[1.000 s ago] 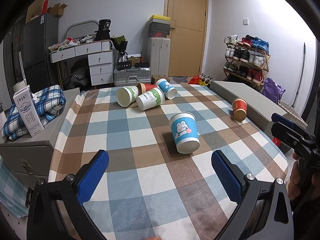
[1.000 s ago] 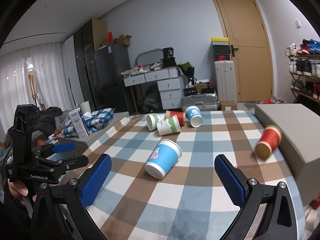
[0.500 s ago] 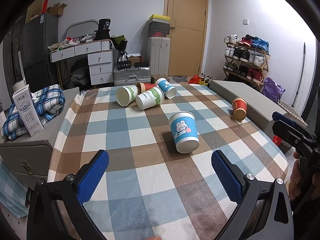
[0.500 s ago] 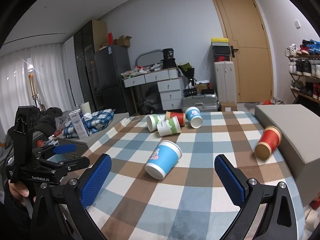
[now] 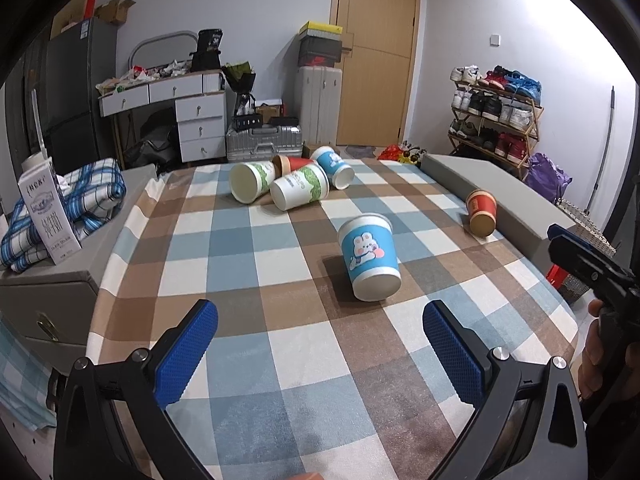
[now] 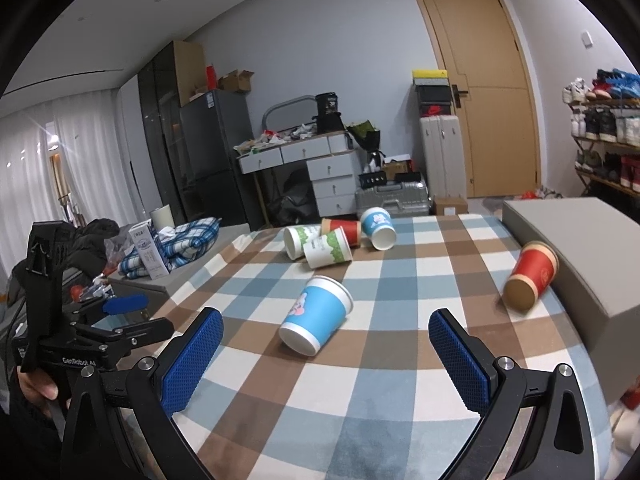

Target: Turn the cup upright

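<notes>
Barely anything has shifted over the last second: we edge a touch nearer, and the blue bunny cup [image 5: 369,258] lies on its side exactly where it was, on the checked cloth of the bench [image 5: 224,240], base toward us and rim pointing away. So the flip has not begun; we judge this as the approach, nothing more.

Our left gripper [image 5: 320,344] is spread wide, blue pads well apart, holding nothing and touching nothing, with the cup near but clear ahead of it. Our right gripper [image 6: 326,354] is just as wide and just as empty, the same cup [image 6: 316,314] sitting between its fingers' line of sight, out of contact. Off to the right the red cup [image 6: 530,282] rests against the grey box [image 6: 580,256], and four more cups lie heaped at the far edge.
</notes>
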`<state>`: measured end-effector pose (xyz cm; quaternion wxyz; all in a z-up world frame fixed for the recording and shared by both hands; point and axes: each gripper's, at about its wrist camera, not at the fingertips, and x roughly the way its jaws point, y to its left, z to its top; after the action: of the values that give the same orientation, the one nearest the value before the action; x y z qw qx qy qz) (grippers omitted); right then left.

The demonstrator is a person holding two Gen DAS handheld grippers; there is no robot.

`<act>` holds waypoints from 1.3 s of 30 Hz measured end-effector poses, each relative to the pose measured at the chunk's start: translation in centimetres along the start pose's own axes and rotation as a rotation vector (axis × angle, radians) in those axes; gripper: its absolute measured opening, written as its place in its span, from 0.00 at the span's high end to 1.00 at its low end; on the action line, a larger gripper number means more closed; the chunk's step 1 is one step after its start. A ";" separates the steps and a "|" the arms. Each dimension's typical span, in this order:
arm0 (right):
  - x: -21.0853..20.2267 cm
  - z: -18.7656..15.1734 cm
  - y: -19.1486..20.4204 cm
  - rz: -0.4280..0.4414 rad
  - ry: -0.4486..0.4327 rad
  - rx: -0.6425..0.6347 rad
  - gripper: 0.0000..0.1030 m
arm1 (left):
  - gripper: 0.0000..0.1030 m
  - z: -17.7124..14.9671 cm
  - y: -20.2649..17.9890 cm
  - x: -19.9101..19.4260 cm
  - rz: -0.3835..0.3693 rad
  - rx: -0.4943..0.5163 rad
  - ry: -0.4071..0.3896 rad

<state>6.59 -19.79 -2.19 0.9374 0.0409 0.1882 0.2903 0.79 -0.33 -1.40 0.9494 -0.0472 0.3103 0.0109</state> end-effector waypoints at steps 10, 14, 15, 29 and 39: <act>1.2 -0.8 -1.2 -0.037 0.034 0.020 0.00 | 0.03 0.1 0.8 2.5 -0.009 -0.044 0.056; 2.1 -1.2 -2.3 -0.050 0.057 0.045 0.00 | 0.03 0.4 0.5 5.3 -0.034 -0.071 0.122; 2.2 -1.2 -2.6 -0.053 0.061 0.053 0.00 | 0.03 0.6 0.2 6.1 -0.046 -0.074 0.139; 2.5 -1.9 -5.2 -0.079 0.085 0.126 0.00 | 0.03 2.7 -2.9 12.3 -0.131 -0.087 0.259; 2.7 -2.1 -5.6 -0.081 0.091 0.137 0.00 | 0.48 2.9 -2.0 13.1 -0.162 -0.126 0.298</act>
<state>10.88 -23.00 -6.05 0.9338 0.0837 0.2516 0.2404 13.18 -2.19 -6.63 0.8859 -0.1322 0.4414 -0.0531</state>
